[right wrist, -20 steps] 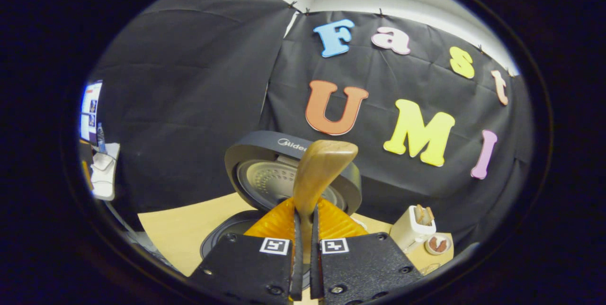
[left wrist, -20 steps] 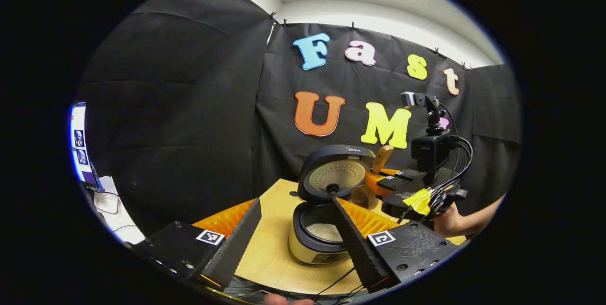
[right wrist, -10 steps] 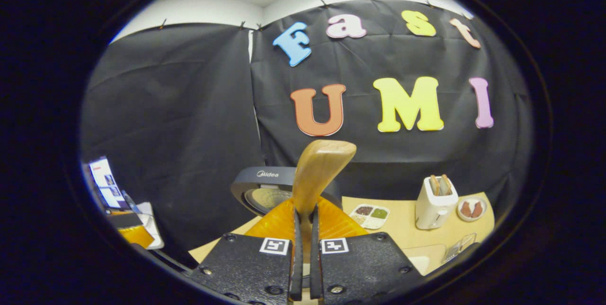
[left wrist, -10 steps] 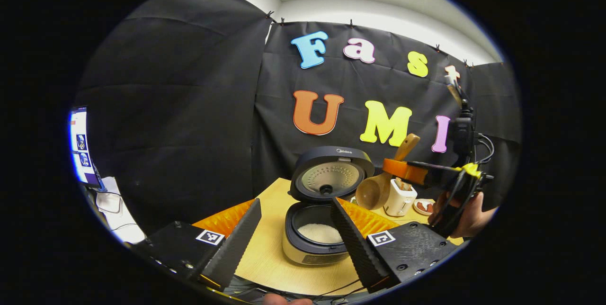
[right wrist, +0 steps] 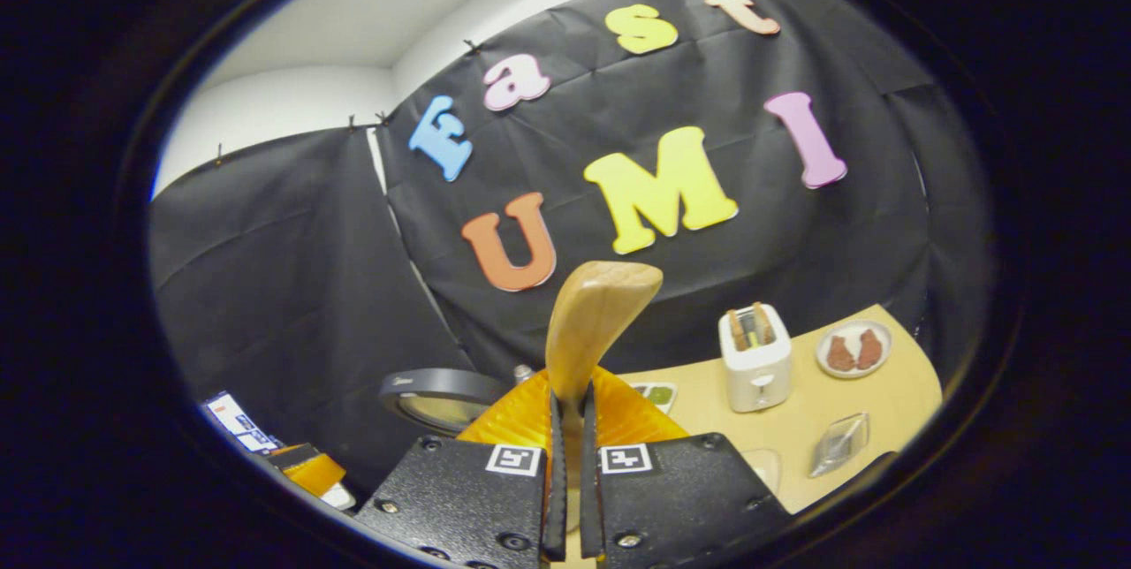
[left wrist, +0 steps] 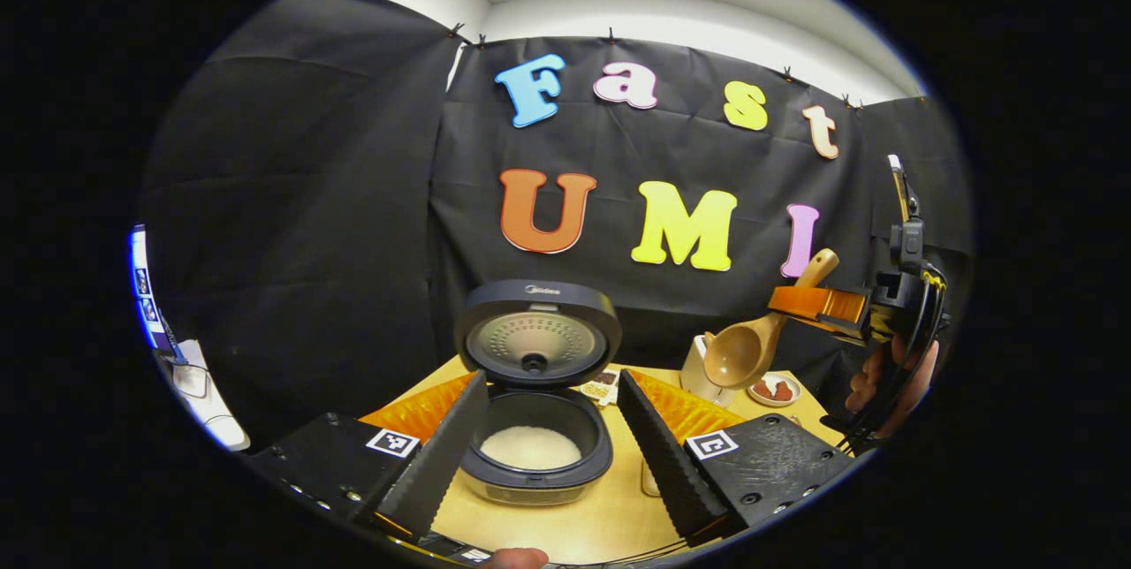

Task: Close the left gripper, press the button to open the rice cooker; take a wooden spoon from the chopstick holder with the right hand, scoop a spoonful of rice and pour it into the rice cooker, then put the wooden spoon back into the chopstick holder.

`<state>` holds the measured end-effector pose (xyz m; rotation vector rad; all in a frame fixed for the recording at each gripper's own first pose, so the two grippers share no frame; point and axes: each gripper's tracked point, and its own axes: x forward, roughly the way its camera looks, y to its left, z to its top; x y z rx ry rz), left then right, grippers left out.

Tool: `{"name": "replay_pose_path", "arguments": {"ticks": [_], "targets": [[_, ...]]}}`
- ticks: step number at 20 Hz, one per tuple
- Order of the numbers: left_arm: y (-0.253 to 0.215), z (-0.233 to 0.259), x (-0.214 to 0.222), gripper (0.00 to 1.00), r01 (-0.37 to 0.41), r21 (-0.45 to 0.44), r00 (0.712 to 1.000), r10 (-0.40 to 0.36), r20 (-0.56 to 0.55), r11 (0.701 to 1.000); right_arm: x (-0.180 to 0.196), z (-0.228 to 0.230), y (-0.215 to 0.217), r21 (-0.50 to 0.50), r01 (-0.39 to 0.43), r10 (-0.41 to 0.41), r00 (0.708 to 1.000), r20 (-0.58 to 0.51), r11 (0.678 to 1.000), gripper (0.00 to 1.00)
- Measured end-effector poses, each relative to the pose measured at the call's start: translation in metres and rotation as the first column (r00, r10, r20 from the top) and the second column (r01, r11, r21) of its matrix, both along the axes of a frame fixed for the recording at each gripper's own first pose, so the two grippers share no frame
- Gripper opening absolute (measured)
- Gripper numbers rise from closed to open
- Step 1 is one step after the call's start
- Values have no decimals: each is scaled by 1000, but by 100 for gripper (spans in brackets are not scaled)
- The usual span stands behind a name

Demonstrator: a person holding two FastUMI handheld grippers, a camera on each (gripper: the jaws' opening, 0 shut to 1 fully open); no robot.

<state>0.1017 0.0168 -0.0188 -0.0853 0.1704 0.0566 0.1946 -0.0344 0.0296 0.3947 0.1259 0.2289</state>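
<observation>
My right claw (right wrist: 566, 472) is clenched on the wooden spoon (left wrist: 751, 341), bowl low and handle angled up, off to the right of the open rice cooker (left wrist: 535, 445). My left claw (left wrist: 552, 441), jaws apart, frames the cooker. I can't make out the chopstick holder.

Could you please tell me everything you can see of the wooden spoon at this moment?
The wooden spoon looks like light, smooth wood, with a round bowl and a flat handle that widens at its end. The right gripper is shut on the handle, both fingers pressing its sides. In the left gripper view it hangs in the air to the right of the open rice cooker, tilted, bowl lowest and toward the cooker, handle end up. Nothing shows in the bowl from here. Only the gripper touches it.
</observation>
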Motion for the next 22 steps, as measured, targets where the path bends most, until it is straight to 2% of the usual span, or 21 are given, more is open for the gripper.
{"name": "replay_pose_path", "arguments": {"ticks": [2,5,10,12,16,22], "targets": [[-17,4,15,95,10,11,1000,-10,10,1000,3,-10,-54,-18,64,-65,998,-12,998,11],[-29,18,32,95,-16,11,998,16,53,1000,7,-35,-126,-41,158,-160,986,-38,987,11],[-46,10,43,95,-46,45,999,46,12,998,23,-98,-209,-68,241,-248,960,-130,968,11],[-56,9,45,95,-53,52,999,54,-9,997,29,-131,-229,-74,261,-271,947,-175,962,11],[-65,10,45,95,-89,69,996,90,-11,994,44,-189,-251,-109,245,-265,930,-254,963,11],[-79,15,44,95,-95,106,995,97,-20,990,64,-256,-249,-110,229,-253,906,-340,967,11]]}}
